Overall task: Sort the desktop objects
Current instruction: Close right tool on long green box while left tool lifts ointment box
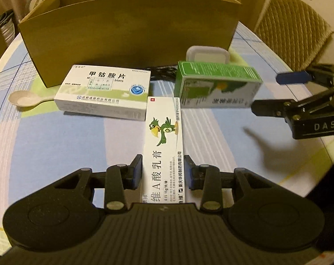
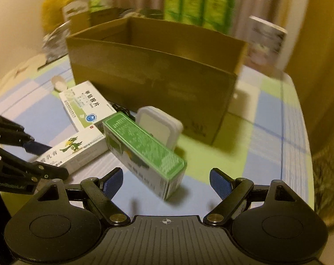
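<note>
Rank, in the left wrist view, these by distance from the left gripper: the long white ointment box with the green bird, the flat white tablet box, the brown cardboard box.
1. Long white ointment box with the green bird: between the fingers of the left gripper.
2. Flat white tablet box: ahead, to the left.
3. Brown cardboard box: farthest, standing behind everything.

Bare bench (image 2: 277, 154) lies open right of the green box (image 2: 144, 152); behind it the white case (image 2: 160, 125) and tall cardboard box (image 2: 158, 75) block passage, flat cartons (image 2: 87, 108) crowding left
</note>
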A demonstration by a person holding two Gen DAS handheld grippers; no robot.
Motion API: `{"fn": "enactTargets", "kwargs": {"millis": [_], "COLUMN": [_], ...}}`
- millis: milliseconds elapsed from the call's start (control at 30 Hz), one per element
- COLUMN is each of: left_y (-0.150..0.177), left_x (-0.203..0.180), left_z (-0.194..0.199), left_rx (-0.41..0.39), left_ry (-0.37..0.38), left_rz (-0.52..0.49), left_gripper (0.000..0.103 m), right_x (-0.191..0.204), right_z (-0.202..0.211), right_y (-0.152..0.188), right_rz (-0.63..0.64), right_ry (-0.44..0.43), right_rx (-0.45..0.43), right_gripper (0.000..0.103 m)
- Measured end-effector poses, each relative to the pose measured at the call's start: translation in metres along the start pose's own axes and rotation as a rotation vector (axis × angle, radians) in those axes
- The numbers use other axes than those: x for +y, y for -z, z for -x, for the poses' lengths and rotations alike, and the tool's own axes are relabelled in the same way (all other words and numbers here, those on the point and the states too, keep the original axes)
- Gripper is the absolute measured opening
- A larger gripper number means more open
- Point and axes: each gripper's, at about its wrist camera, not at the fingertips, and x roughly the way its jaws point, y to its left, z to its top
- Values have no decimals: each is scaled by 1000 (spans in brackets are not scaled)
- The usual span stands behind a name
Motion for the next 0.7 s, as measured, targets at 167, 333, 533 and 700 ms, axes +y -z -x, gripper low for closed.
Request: {"fn": "enactTargets", "kwargs": {"millis": [167,333,533,700], "left_y": [-7,-8,-7,-5], "left_x": [1,0,0,-1], "left_z": [-6,-7,-8,-6], "left_rx": [2,3,7,14], "left_ry": [10,7,10,21], "left_rz": [44,38,29,-1], "left_gripper": [34,36,37,37], "right_x": [4,5,11,25], "right_z": [-25,-34,-10,19], "right_y": [-10,-14,-1,24], "right_rz": [139,157,39,-79], "right_ry": [-46,-52,-70,-83], "right_rx": [76,138,184,233], "right_gripper": [83,48,31,28]}}
